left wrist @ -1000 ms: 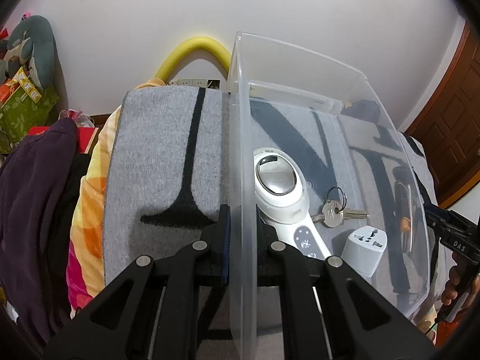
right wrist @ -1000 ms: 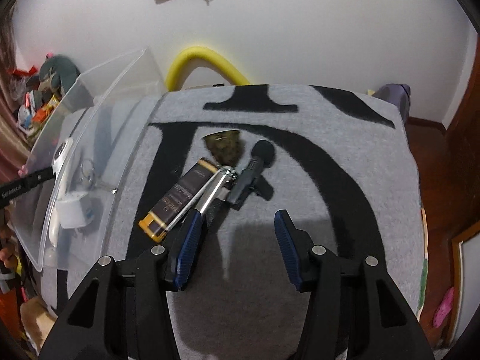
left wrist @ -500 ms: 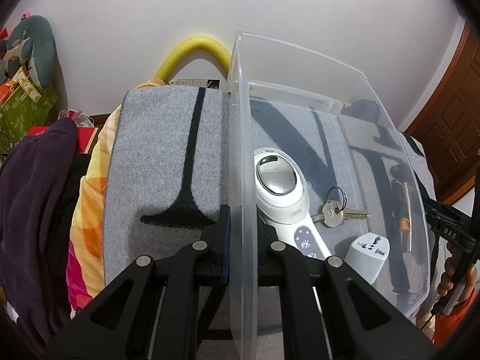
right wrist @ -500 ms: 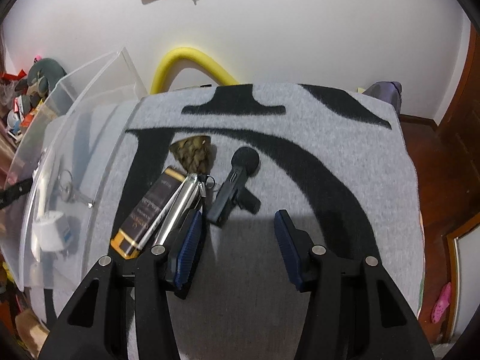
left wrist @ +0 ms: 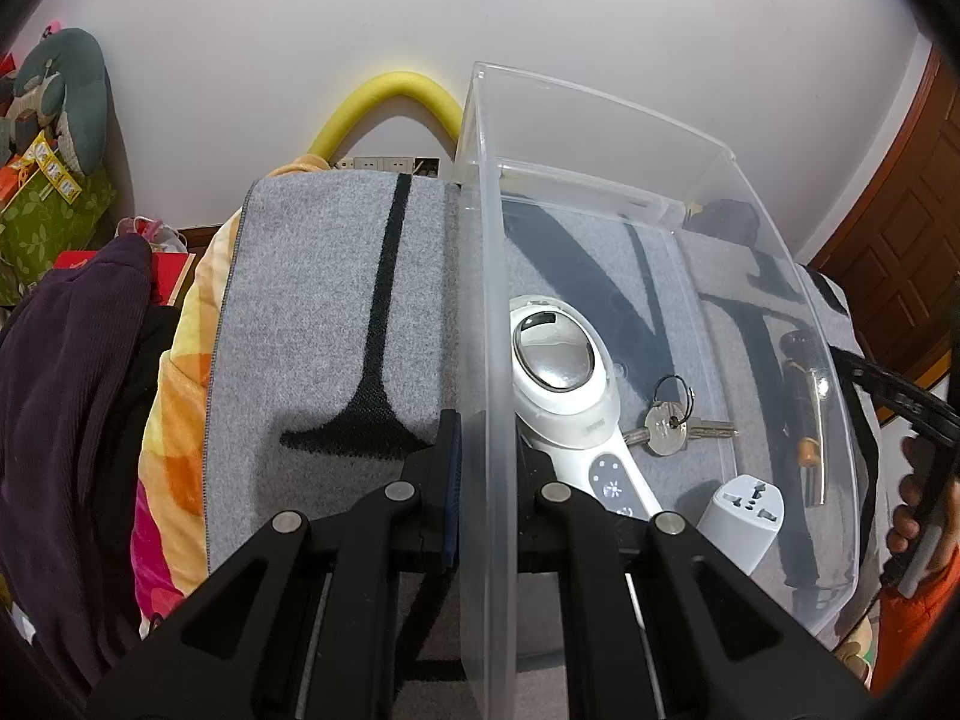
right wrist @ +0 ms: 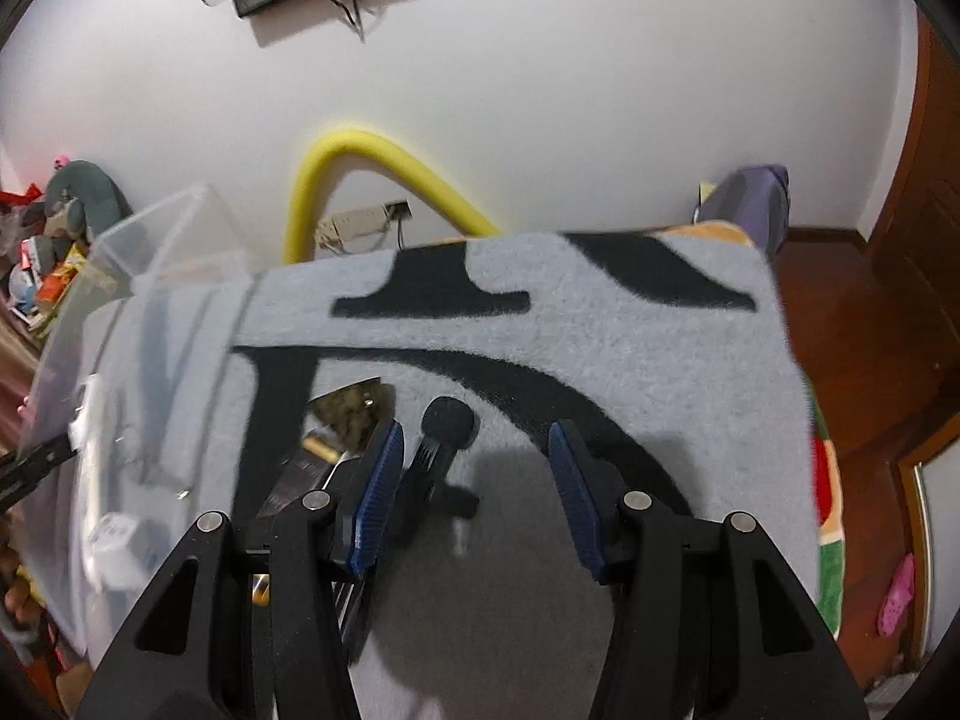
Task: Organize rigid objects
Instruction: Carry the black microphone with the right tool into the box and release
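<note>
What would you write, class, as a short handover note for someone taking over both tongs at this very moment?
Left tongs: shut on the near wall of the clear plastic bin, steadying it.
Right tongs: open, low over the grey blanket, with the small black clip-on microphone between the fingers, not gripped.
Done: white handheld device, silver keys on a ring and white travel adapter lie in the bin.
Left: the microphone, then the black-and-gold box, silver metal piece and olive pouch beside it.
</note>
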`<action>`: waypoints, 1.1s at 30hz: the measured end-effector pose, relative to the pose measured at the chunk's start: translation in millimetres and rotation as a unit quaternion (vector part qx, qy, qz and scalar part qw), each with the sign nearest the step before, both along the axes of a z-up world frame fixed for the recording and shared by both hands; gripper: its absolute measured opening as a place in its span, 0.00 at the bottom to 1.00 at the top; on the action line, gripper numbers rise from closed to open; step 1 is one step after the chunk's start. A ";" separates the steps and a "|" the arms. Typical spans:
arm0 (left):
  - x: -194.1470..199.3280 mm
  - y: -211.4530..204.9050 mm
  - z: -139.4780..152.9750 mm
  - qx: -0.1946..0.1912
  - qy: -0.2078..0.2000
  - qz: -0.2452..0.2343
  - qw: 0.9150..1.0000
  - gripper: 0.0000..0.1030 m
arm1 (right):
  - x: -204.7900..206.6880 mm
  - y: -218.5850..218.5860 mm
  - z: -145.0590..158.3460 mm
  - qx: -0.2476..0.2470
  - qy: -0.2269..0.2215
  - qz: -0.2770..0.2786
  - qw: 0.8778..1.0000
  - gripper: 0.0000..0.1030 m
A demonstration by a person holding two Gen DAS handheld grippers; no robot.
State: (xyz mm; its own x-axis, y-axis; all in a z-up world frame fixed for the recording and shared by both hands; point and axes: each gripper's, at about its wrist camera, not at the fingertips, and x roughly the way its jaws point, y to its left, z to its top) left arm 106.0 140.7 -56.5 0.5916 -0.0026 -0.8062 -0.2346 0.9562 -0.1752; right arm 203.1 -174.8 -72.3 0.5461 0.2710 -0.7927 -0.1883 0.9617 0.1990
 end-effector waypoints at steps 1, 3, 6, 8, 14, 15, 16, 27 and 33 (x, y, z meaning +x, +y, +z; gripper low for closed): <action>0.0 0.1 0.0 0.000 0.000 0.000 1.000 0.09 | 5.8 4.2 -6.7 0.001 0.010 0.004 1.000 0.44; 0.1 0.0 0.0 0.000 0.000 0.000 1.000 0.09 | 9.4 11.0 -14.8 -0.013 0.012 0.005 1.000 0.41; -0.5 0.2 0.3 0.000 0.000 0.000 1.000 0.09 | 5.5 14.0 -9.2 -0.016 -0.001 0.014 1.000 0.16; -0.6 0.5 0.6 -0.001 0.000 0.000 1.000 0.09 | 2.6 11.9 -3.4 -0.015 -0.008 0.012 1.000 0.16; -0.7 0.5 0.8 -0.002 -0.001 0.000 1.000 0.09 | -9.1 11.5 33.2 0.005 -0.047 0.020 0.999 0.16; -0.6 0.5 0.6 -0.002 -0.001 0.000 1.000 0.09 | -11.8 13.1 40.9 0.010 -0.055 0.023 0.998 0.16; -0.8 1.1 0.7 -0.002 -0.001 0.000 1.000 0.09 | -15.1 17.0 52.1 0.019 -0.067 0.028 0.997 0.16; -0.5 0.4 0.7 -0.001 -0.001 -0.001 1.000 0.09 | -25.1 129.4 101.6 0.045 -0.118 0.147 0.981 0.16; 0.4 0.1 0.3 0.000 -0.001 -0.003 1.000 0.09 | -3.9 190.6 69.0 0.008 -0.061 0.194 0.979 0.16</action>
